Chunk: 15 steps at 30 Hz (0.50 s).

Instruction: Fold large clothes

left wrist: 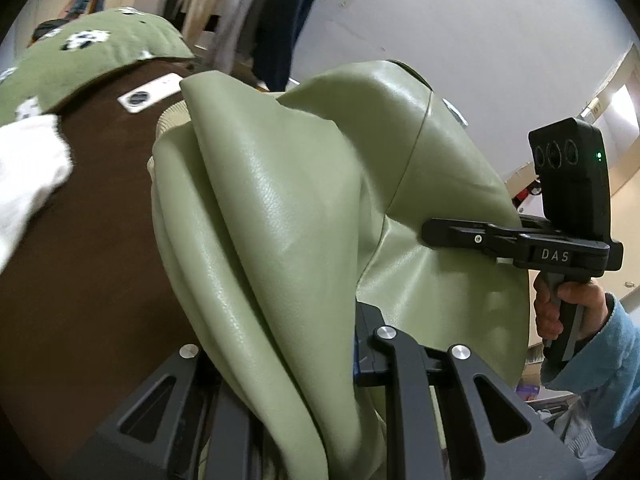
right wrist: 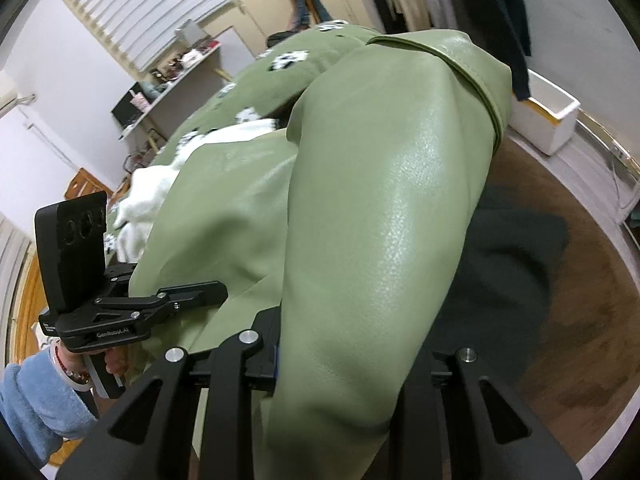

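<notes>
Here we hold a green jacket [left wrist: 280, 208] up between our two grippers, over a brown bed cover [left wrist: 92, 208]. It is smooth and leathery, and it drapes in long folds straight out from each camera, so it fills most of both wrist views.

Our left gripper [right wrist: 216, 292] is pressed together on the jacket: in the right wrist view its two fingers lie tight against each other, with the tips at a fold of the green material. Our right gripper [left wrist: 430, 232] pinches the jacket too; in the left wrist view its narrow fingers meet at the cloth's edge. A hand [left wrist: 560, 308] in a blue sleeve [left wrist: 600, 360] grips that gripper's handle.

A ribbed cream cuff [left wrist: 170, 118] shows at the jacket's far edge in the left view, and a stitched hem band [right wrist: 472, 68] crosses its top in the right view.

Beyond the jacket lie a green blanket [right wrist: 288, 80] with white flower patches and a white garment [right wrist: 148, 196]. A dark cloth [right wrist: 512, 260] lies on the bed cover under the jacket's right side. Clothes on a rail [left wrist: 248, 4] hang along the wall behind, blurred.
</notes>
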Motion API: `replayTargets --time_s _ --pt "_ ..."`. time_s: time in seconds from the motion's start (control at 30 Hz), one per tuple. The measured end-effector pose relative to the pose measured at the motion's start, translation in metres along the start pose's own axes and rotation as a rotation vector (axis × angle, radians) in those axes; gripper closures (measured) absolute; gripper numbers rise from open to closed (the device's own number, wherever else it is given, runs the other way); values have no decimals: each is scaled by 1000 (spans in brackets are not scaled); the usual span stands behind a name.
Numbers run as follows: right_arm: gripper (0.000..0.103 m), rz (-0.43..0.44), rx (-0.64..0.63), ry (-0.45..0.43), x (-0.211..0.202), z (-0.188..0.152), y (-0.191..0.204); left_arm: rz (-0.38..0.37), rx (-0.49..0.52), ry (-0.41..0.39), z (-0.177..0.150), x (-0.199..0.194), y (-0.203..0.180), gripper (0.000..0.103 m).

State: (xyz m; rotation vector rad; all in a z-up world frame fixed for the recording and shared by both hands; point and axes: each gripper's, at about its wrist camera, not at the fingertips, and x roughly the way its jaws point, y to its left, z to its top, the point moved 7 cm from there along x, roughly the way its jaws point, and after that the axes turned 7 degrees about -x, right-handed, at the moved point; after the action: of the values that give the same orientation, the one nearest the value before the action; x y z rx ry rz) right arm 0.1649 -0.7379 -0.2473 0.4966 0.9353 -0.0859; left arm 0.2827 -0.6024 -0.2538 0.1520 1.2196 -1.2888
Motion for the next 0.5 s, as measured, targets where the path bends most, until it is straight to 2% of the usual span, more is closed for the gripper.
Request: replayTargets --time_s 0.23,0.37,0.5 --pt "77 14 84 46 27 -28 -61 -24 0 66 6 69 -5 84" --pt "76 39 128 52 34 -49 -72 -59 -51 109 -5 84 2 84" --pt "72 25 124 48 42 -54 -78 -41 -22 139 -12 94 9 80"
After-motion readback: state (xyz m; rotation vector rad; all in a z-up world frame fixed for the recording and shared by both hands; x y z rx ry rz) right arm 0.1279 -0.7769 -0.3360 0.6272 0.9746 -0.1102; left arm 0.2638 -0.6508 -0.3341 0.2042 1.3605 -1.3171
